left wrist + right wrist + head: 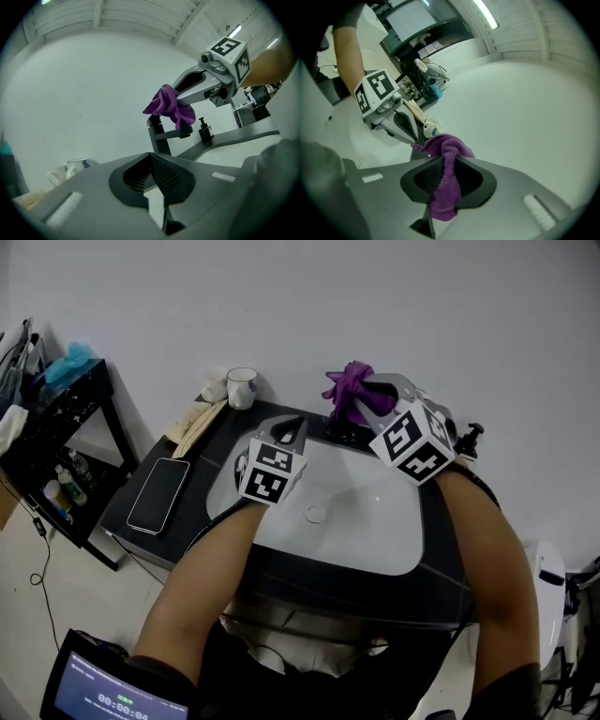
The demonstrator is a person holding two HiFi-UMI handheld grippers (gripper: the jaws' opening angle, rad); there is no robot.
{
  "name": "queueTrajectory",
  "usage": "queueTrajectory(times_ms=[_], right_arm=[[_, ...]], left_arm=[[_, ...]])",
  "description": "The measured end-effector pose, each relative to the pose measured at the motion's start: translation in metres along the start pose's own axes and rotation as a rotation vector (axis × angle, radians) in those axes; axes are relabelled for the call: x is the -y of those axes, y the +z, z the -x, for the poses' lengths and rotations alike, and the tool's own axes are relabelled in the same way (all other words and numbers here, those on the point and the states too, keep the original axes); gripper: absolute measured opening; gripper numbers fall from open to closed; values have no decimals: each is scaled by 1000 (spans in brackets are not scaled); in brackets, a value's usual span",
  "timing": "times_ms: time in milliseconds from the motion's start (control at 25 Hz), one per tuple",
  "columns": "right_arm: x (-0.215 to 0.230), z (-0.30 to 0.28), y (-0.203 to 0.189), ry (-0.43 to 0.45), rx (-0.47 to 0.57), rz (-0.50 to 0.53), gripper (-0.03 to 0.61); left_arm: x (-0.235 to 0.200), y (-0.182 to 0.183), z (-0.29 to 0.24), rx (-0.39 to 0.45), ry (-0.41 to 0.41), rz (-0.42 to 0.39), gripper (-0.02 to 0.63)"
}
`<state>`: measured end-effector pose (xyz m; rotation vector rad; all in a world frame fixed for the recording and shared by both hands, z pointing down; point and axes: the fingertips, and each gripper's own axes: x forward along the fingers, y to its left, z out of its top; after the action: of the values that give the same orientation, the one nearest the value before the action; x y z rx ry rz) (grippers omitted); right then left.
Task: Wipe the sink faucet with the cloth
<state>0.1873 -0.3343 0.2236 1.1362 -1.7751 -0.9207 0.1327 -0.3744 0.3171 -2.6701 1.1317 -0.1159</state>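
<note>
Purple cloth (446,187), pinched in the right gripper (442,164) jaws, hides most of the black faucet (158,137). The left gripper (151,160) jaws are closed and empty beside the sink (375,535). A phone (157,494) and a mug (241,387) lie on the table to the left.

Left gripper (289,426) jaws are together; right gripper (369,394) jaws clamp the cloth (346,387).

Head view looks steeply down from above the person's forearms onto the sink (375,521). Left gripper view sits low near the basin, facing up and across at the faucet (157,136) and right gripper (180,96). Right gripper view, close in, faces back toward the left gripper (412,136). All three views share the cloth (445,183).
</note>
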Motion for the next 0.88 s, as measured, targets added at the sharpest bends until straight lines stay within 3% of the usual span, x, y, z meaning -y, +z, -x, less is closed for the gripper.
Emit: queueTrajectory(times_ms=[360, 880], right_arm=[[-42, 12, 14, 59, 37, 120, 78], [-15, -29, -37, 40, -38, -42, 78]], left_arm=[[-6, -2, 5, -11, 20, 16, 18], [0, 7, 3, 19, 1, 28, 18]])
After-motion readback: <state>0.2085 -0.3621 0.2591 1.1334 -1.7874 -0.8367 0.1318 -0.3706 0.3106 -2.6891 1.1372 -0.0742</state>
